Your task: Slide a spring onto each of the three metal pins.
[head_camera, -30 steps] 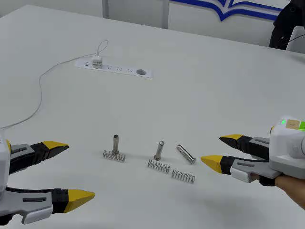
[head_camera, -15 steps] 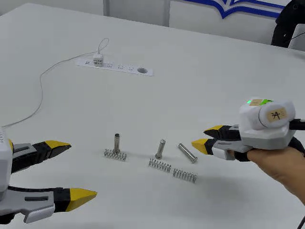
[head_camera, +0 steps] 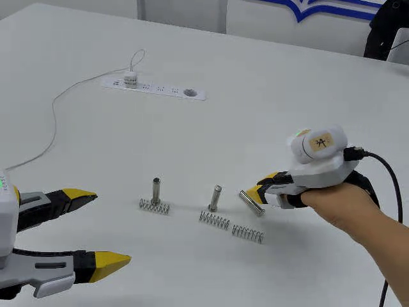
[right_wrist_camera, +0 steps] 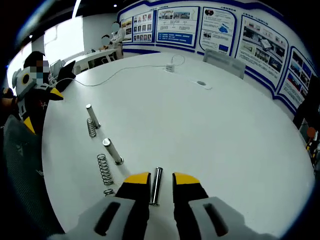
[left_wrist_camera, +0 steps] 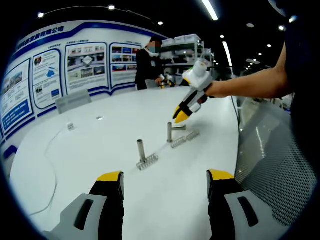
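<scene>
White surface (head_camera: 268, 89) carries three springs (head_camera: 213, 221) lying flat beside the pins (head_camera: 156, 190): two stand upright, and a third pin (head_camera: 250, 203) lies on its side. Right tongs (head_camera: 259, 192), narrowly parted, straddle the third pin without clamping it. Left tongs (head_camera: 102, 227) hover wide open and empty, well apart from the pins.
</scene>
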Demonstrator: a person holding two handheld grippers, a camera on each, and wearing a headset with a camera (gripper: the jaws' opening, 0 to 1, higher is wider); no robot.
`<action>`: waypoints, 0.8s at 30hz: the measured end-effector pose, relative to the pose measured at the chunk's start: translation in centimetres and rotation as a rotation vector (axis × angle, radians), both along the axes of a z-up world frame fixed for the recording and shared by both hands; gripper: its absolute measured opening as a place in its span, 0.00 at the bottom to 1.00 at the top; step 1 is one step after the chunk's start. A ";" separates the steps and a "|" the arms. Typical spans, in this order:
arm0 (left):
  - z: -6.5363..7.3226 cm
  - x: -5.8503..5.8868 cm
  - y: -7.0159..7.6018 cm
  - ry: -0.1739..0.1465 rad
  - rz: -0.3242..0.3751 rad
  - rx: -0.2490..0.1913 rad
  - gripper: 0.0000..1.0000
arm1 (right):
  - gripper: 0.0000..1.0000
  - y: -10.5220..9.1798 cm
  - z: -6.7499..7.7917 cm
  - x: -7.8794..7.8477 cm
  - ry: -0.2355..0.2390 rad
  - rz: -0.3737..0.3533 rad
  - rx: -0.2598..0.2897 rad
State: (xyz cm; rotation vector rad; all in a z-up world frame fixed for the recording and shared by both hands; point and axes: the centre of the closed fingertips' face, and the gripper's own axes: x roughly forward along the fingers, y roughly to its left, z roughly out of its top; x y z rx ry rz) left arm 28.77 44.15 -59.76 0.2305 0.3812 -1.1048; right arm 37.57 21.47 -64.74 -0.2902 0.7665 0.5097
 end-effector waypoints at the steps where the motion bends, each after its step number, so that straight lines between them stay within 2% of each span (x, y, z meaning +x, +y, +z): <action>1: 0.0 0.0 0.0 0.000 0.000 0.000 0.69 | 0.18 0.1 -0.1 0.1 0.004 -0.001 -0.001; 11: -0.1 0.1 0.1 0.003 -0.001 0.003 0.68 | 0.14 0.4 -1.6 0.3 0.052 -0.015 -0.025; 24: -0.3 0.0 -0.1 0.008 -0.003 0.005 0.68 | 0.11 0.7 -2.1 0.9 0.089 -0.027 -0.018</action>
